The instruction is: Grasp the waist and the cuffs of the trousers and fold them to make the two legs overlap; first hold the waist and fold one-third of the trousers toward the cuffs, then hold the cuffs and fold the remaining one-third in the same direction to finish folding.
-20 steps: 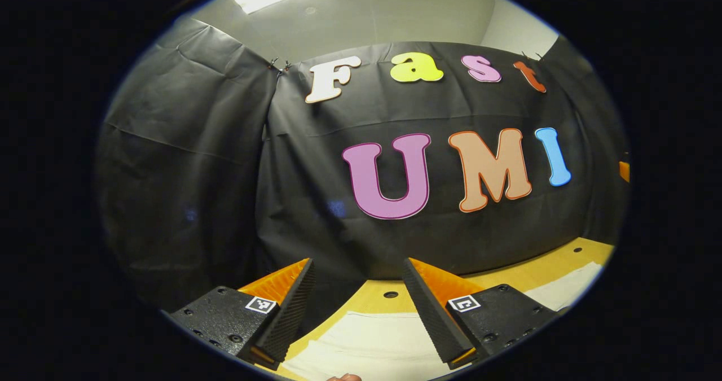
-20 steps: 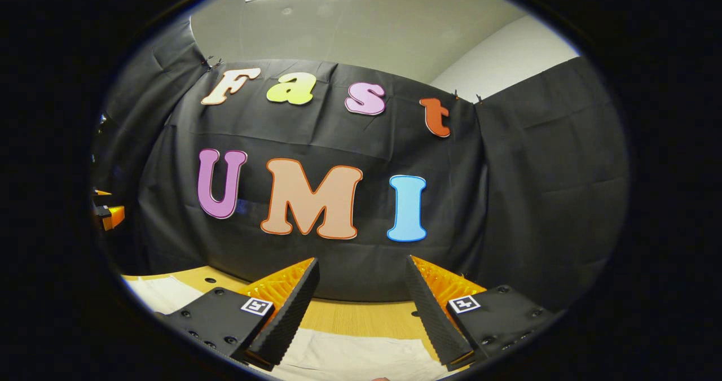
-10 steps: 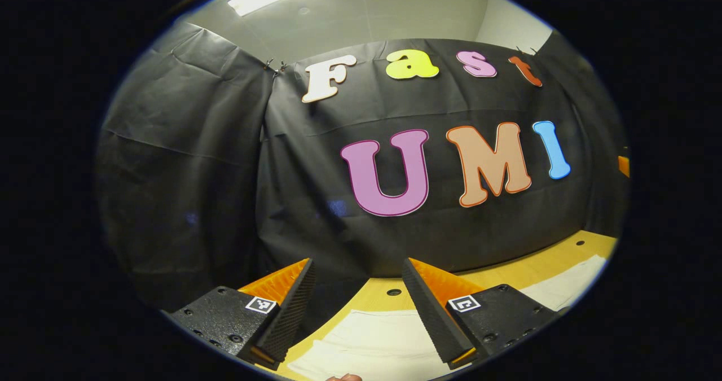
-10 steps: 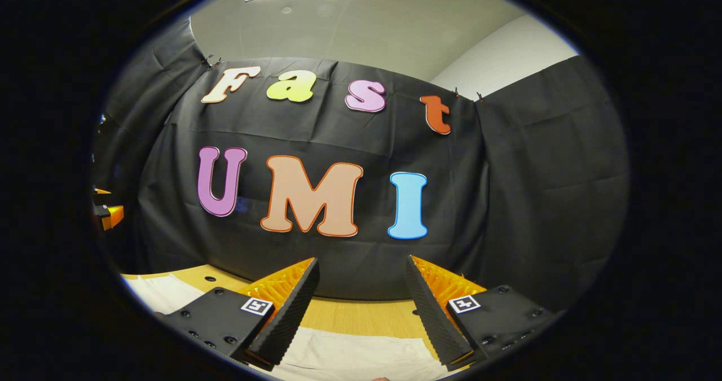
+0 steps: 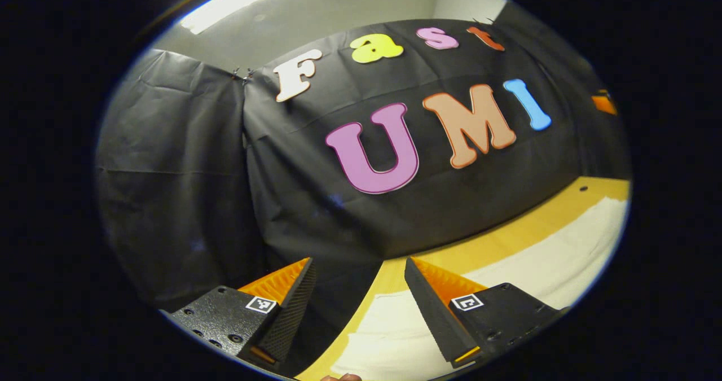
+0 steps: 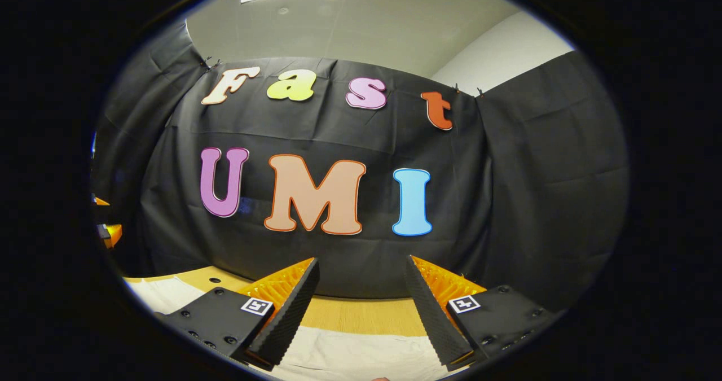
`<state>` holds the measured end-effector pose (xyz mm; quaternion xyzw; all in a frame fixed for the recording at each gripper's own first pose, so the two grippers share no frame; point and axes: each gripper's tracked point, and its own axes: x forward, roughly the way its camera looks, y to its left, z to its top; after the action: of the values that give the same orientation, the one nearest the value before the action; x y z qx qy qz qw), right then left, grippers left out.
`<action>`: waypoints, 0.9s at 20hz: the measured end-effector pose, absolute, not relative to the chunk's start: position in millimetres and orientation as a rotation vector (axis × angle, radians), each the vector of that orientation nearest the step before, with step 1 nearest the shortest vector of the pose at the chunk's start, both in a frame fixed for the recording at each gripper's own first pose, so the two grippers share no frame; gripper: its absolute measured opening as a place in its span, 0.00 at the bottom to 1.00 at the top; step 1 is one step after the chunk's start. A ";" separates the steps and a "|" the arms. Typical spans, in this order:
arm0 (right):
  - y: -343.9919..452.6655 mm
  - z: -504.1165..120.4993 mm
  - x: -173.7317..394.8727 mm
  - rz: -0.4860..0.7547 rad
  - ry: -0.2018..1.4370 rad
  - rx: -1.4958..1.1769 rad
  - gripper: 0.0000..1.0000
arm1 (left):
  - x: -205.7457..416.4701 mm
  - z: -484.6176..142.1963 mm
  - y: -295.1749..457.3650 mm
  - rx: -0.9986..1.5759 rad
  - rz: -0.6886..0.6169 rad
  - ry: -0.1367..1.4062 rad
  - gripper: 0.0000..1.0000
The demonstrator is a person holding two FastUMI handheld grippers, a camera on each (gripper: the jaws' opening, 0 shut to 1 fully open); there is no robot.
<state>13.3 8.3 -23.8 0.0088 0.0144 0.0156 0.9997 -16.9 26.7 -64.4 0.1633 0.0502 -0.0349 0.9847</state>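
Pale cream trousers [image 5: 541,262] lie flat on the wooden table [image 5: 507,234], stretching from under my left gripper [image 5: 358,274] off to the right in the left gripper view. That gripper hangs above the cloth's near-left end, open, with nothing between its fingers. In the right gripper view the same pale trousers [image 6: 361,353] lie below my right gripper [image 6: 361,271], which is open and empty above them. Another patch of the trousers [image 6: 161,293] shows at the left. The other gripper [image 6: 107,231] peeks in at the far left edge.
The black cloth wall [image 6: 338,200] stands close behind the table's far edge [image 6: 361,313]. The tabletop has small round holes [image 5: 582,189]. A fingertip [image 5: 338,377] shows at the bottom edge of the left gripper view.
The left gripper has tilted and swung, so the wall leans and more of the trousers and table show at the right. The right gripper has barely moved. Both stay open.
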 end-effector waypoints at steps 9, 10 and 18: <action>17.2 -37.8 10.8 0.060 0.058 0.013 0.97 | -62.1 -164.8 31.5 0.666 -0.272 0.285 0.96; 17.7 -39.3 10.1 0.061 0.062 0.011 0.97 | -68.3 -176.3 31.0 0.710 -0.300 0.301 0.96; 14.1 -52.0 7.2 0.062 0.092 -0.004 0.97 | -107.2 -252.5 53.4 0.917 -0.449 0.468 0.96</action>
<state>7.2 14.1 -52.0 -0.0018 0.0459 0.0309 0.9985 -107.2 53.4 -252.5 0.4346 0.2219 -0.2127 0.8466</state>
